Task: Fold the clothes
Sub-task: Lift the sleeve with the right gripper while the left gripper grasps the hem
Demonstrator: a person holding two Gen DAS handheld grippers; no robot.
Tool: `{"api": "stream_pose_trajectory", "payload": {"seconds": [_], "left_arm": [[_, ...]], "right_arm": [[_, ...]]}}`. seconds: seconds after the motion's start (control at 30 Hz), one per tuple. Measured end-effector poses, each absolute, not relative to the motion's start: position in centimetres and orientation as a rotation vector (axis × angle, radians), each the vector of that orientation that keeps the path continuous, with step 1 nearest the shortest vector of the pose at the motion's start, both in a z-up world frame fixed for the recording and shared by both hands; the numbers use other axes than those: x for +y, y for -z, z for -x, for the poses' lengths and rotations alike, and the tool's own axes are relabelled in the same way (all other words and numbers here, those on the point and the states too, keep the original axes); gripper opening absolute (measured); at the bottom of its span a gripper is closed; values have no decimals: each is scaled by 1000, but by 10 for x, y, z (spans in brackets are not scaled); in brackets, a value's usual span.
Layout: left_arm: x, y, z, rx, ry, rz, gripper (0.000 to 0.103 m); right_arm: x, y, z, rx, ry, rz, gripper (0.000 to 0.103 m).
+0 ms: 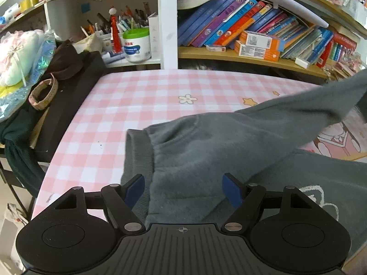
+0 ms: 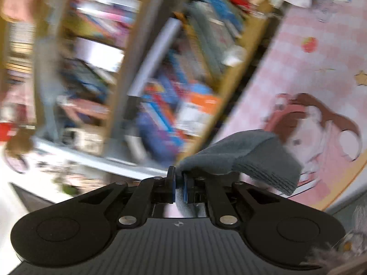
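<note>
Grey sweatshirt (image 1: pixel 206 155) lies on the pink checked tablecloth (image 1: pixel 128 105); right gripper (image 2: pixel 179 184) is clamped on its cuff (image 2: pixel 247 158), lifting the sleeve; left gripper (image 1: pixel 183 190) hovers spread apart. Probably sleeve-folding: next, lay it across the body

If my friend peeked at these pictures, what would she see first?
Probably the big grey sweatshirt sprawled across the pink checked tablecloth, right in front of the open left gripper. One sleeve is lifted off to the right, where the right gripper is pinching its ribbed cuff. Behind it, the shelf of colourful books catches the eye too.
</note>
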State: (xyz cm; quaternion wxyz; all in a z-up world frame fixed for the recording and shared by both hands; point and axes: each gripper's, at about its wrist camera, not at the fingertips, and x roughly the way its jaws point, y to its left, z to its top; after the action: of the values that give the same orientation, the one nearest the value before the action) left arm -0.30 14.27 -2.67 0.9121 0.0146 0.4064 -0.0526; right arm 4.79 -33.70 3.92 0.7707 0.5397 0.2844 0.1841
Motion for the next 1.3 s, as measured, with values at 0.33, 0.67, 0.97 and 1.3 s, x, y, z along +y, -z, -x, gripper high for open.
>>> {"api": "stream_pose_trajectory", "payload": {"seconds": [0.33,0.67,0.97,1.3], "left_arm": [[140,24,11,831,104,-26,77],[138,17,-42,786,131,-118,74],[73,47,-135,915,364,-445,73],[94,59,-147,1016,406,-252,18]], "right_arm": [[-341,-31,-62,620,-131,-1223,6],[-364,0,-42,711,-54,-1192,6],[-362,4,-28,763,-80,-1098,6],[-368,2,-21,755,-59,-1137,6]]}}
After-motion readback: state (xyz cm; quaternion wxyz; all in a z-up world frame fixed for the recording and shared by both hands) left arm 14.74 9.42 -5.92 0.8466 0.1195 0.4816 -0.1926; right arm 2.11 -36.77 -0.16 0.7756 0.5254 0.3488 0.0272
